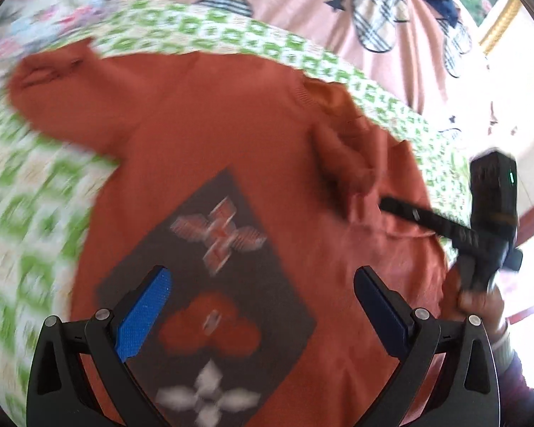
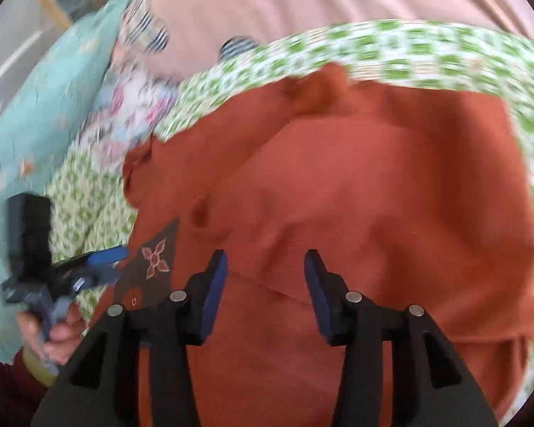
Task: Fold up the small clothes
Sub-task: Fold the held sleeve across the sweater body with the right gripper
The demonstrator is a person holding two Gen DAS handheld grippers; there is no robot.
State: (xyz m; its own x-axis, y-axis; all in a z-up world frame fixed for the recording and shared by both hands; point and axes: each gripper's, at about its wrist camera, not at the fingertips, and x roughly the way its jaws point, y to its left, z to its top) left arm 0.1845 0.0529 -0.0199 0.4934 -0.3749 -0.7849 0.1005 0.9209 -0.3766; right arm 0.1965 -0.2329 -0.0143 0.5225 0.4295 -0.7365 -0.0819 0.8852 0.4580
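Sweater (image 1: 203, 135): rust-orange, spread on the green-checked cloth (image 1: 35, 192), right side folded over; motion blur smears its dark patch (image 1: 210, 284).
Left gripper (image 1: 263, 313): fingers wide apart, empty, above the patch.
Right gripper (image 2: 265, 284): fingers apart, empty, over the folded part.
Near hem: cut off.

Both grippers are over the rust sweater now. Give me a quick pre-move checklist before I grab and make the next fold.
1. Left gripper open and empty: ok, its jaws stand wide apart over the dark patch.
2. Right gripper open and empty: ok, nothing sits between its fingers.
3. Rust sweater lying on the green checked cloth: ok.
4. One sleeve already folded in over the body: ok, a folded sleeve lies across the sweater.
5. Other sleeve folded in: not ok, it lies spread outward.
6. Fabric flat at the grasp spot: cannot tell, both views are motion-blurred.
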